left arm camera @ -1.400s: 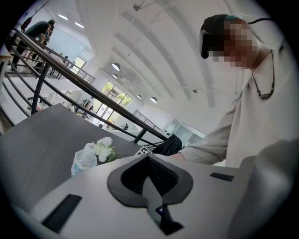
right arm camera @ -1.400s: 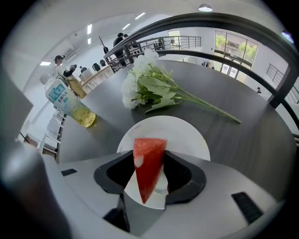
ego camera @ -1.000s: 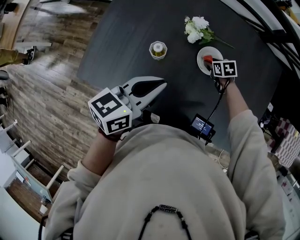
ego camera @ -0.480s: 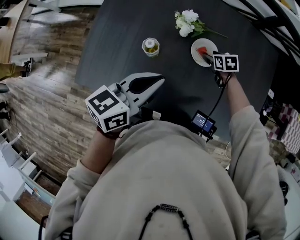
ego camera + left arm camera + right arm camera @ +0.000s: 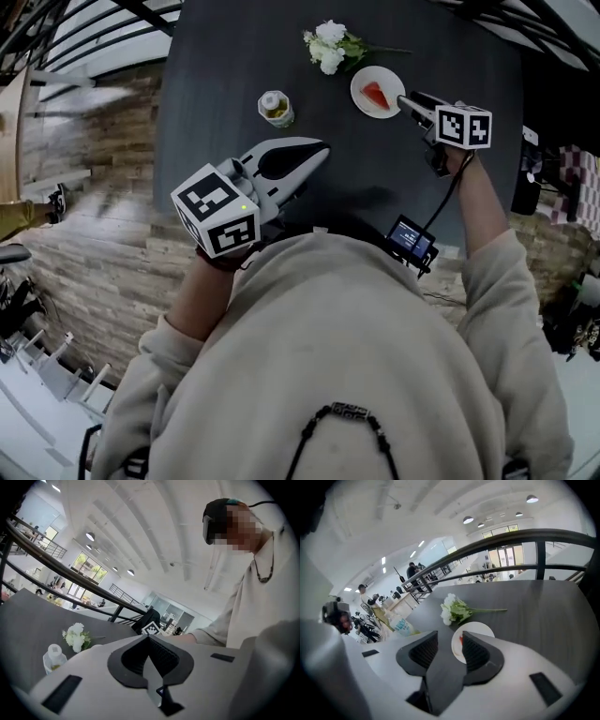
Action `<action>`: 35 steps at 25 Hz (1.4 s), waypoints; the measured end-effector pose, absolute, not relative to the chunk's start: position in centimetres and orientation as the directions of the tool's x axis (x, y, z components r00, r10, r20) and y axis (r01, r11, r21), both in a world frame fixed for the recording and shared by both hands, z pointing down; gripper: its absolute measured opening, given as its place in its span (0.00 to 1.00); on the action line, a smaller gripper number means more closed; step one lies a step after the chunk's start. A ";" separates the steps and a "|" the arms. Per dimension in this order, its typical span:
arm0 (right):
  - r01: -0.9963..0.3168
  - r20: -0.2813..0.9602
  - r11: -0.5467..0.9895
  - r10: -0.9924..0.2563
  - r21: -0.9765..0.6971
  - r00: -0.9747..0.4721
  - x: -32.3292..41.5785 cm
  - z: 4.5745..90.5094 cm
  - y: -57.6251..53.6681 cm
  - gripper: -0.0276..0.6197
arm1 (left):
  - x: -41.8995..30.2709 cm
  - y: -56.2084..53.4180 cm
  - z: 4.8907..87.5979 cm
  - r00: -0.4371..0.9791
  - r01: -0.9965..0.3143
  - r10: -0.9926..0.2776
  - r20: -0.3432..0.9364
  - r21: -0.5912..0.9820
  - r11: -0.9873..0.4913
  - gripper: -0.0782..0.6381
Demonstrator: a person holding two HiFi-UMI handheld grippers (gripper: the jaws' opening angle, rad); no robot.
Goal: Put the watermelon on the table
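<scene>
The right gripper (image 5: 405,97), its empty jaws apart though just narrowed, is drawn back from the watermelon (image 5: 375,95) left on the plate (image 5: 378,113), so placement is judged done

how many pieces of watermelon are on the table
1. The watermelon slice lies on the white plate, right of the jar and below-right of the white flowers in the head view. Nothing seems to hide another.

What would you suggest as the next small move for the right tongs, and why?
Probably draw the right tongs back toward the body: the watermelon slice already lies on the white plate on the table, and the tongs, jaws apart and just now closing a little, hold nothing.
</scene>
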State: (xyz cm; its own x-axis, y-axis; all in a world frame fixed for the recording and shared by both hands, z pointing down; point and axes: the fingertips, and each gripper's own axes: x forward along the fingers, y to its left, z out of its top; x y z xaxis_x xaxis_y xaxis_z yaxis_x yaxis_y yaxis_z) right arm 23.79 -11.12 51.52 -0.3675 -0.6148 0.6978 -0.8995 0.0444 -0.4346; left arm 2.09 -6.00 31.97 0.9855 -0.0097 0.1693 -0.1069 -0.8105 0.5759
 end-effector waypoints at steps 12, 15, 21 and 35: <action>-0.823 0.284 0.249 -0.855 -0.510 -0.435 18.1 30.6 -3.2 0.06 | 4.6 -5.9 27.3 0.986 0.104 0.156 0.064 0.499 -0.860 0.10; -0.826 0.226 0.258 -0.882 -0.502 -0.413 17.5 27.4 -1.3 0.06 | 5.1 -5.7 26.2 0.984 0.129 0.172 0.047 0.482 -0.867 0.10; -0.857 0.217 0.208 -0.915 -0.472 -0.341 18.0 25.1 2.3 0.06 | 5.3 -4.7 25.1 0.977 0.173 0.209 0.027 0.465 -0.868 0.10; -0.858 0.190 0.273 -0.903 -0.434 -0.384 15.1 23.2 3.5 0.06 | 2.0 -2.5 25.3 0.982 0.151 0.186 0.030 0.473 -0.868 0.10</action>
